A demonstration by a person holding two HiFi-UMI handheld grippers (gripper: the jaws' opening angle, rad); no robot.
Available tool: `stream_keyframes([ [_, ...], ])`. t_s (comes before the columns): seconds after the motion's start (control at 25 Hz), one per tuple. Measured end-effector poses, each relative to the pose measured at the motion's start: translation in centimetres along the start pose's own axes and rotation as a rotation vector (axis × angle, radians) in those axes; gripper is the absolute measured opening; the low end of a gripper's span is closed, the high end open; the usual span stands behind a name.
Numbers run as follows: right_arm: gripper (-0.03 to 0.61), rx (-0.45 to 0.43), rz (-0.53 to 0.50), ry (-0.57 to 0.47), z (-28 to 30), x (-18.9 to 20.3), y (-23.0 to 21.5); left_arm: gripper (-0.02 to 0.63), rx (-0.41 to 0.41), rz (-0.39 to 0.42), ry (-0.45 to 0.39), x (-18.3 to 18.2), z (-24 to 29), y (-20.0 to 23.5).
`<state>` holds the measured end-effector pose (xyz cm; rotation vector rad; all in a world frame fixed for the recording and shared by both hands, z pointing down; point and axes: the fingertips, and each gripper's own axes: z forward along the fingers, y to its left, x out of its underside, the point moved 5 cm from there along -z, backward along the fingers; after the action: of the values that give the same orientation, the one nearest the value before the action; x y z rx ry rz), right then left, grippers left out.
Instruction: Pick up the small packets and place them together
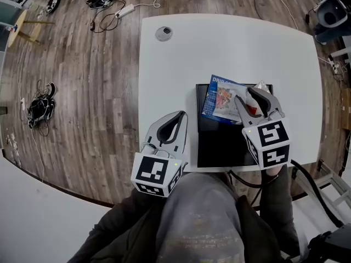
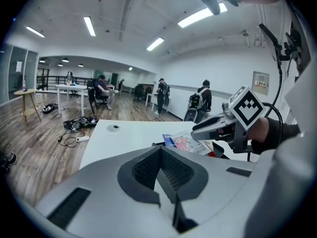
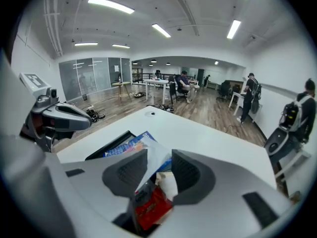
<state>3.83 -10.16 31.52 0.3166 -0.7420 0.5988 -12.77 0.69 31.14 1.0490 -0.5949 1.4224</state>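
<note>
A black mat (image 1: 219, 147) lies at the near right of the white table (image 1: 230, 43). On its far end rest a blue drip-coffee packet (image 1: 215, 92) and a white printed packet (image 1: 226, 107). My right gripper (image 1: 244, 95) hovers over them, open, with a red and silver packet (image 3: 151, 209) standing loosely between its jaws. That red packet (image 1: 253, 109) shows under the jaws in the head view. My left gripper (image 1: 178, 116) is shut and empty at the table's near left edge, apart from the packets. The blue packet (image 2: 171, 141) also shows in the left gripper view.
A round grey grommet (image 1: 163, 33) sits in the table's far left corner. Cables and a power strip (image 1: 125, 10) lie on the wood floor to the left. The person's lap (image 1: 203, 218) is against the table's near edge. People stand far behind.
</note>
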Motion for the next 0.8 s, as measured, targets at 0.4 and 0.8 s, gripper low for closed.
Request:
stream_keyframes([
  [0.4,0.140,0.091,0.043,-0.096,-1.9,-0.5,-1.5,0.003,-0.019,0.021,0.001,-0.2,-1.1,-0.3],
  [0.8,0.138,0.113,0.124,-0.302,-9.5,1.4,-2.5,0.003,-0.062,0.054,-0.010,1.0,-3.8,-3.8],
])
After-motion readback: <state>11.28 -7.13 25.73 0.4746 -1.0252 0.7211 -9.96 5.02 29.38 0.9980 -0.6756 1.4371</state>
